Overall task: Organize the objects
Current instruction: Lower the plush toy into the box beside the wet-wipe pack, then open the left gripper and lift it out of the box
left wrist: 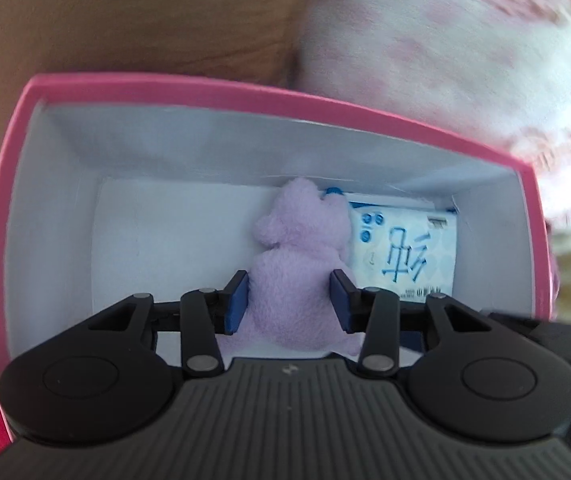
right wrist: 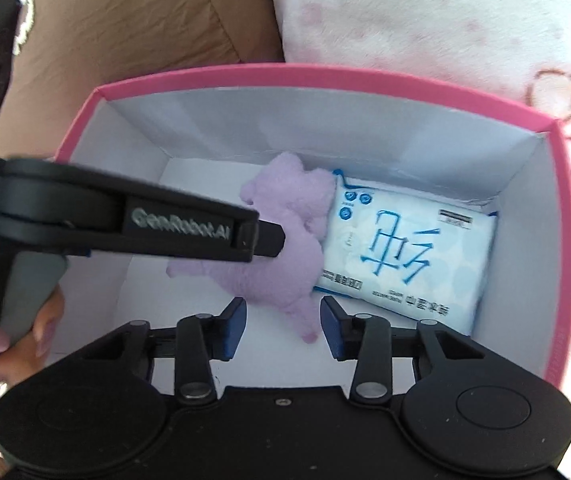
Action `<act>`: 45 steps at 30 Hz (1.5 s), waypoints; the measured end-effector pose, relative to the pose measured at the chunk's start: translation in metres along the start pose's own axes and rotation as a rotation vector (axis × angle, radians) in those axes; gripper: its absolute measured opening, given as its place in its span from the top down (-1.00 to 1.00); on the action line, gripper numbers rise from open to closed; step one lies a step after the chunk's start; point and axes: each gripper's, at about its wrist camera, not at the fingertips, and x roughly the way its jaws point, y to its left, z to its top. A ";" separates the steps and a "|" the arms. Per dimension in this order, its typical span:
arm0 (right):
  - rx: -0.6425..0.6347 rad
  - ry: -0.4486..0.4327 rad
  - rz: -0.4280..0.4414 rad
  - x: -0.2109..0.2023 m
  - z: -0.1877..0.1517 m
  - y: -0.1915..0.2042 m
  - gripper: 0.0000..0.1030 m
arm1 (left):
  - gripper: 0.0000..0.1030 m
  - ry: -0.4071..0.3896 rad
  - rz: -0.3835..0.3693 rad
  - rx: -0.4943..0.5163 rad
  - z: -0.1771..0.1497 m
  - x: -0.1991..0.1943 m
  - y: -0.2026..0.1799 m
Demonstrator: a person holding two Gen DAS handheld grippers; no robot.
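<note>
The left gripper (left wrist: 289,298) clenches the purple plush (left wrist: 297,256) inside the pink box (left wrist: 245,92). The right gripper (right wrist: 283,328) hangs released, lower centre, beside the wipes (right wrist: 405,248).

I'm looking at what seems a home, likely a bedroom: a plush pink-printed blanket (right wrist: 425,20) is lying beside brown bedding (right wrist: 133,28), around a pink box (right wrist: 325,74).

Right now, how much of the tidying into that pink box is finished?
Done: the tissue pack lies flat inside the pink box. In hand: the left tongs pinch the purple plush toy, lowered beside the pack. Left: letting go of it. The right tongs hold nothing.
</note>
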 end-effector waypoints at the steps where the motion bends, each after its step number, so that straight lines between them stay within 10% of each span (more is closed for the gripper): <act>1: 0.010 -0.019 0.003 -0.006 -0.002 0.000 0.12 | 0.14 -0.009 0.000 0.005 -0.001 -0.002 0.001; 10: 0.166 -0.158 0.092 -0.059 -0.017 -0.062 0.11 | 0.06 -0.045 -0.025 0.055 -0.015 -0.031 -0.002; 45: -0.093 -0.348 -0.087 -0.205 -0.101 0.054 0.11 | 0.06 -0.101 -0.045 0.388 -0.118 -0.227 -0.052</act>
